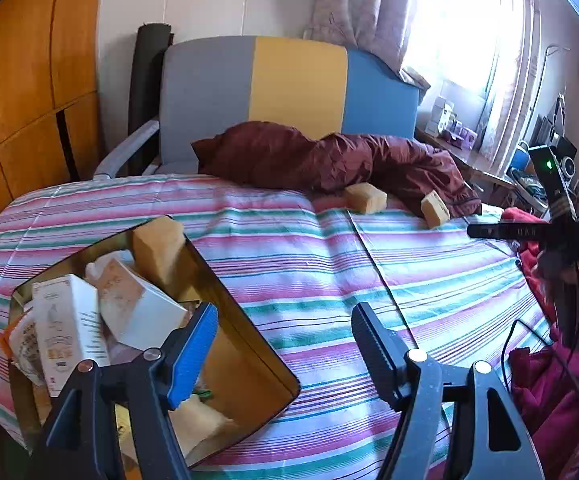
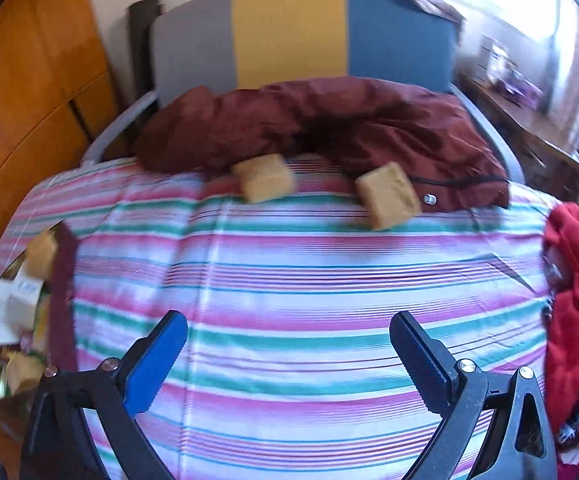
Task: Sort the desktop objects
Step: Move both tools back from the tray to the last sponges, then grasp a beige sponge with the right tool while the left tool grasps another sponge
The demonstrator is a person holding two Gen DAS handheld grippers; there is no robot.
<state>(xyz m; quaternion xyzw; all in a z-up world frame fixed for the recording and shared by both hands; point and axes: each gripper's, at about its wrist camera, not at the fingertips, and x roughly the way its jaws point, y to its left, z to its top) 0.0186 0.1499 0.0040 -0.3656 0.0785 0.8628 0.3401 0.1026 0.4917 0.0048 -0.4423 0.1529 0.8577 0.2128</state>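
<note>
Both my grippers hang over the striped bedspread (image 2: 289, 280) with jaws apart and nothing between them — the left gripper (image 1: 285, 344) beside the box (image 1: 249, 340) of cartons, the right gripper (image 2: 289, 356) facing two tan sponge blocks (image 2: 264, 178) (image 2: 387, 195) — both touching the maroon jacket (image 2: 349, 128).

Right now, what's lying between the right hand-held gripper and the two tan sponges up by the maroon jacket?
Only bare striped bedspread, seen in the right wrist view, between the open right hand-held gripper and the sponges.
</note>
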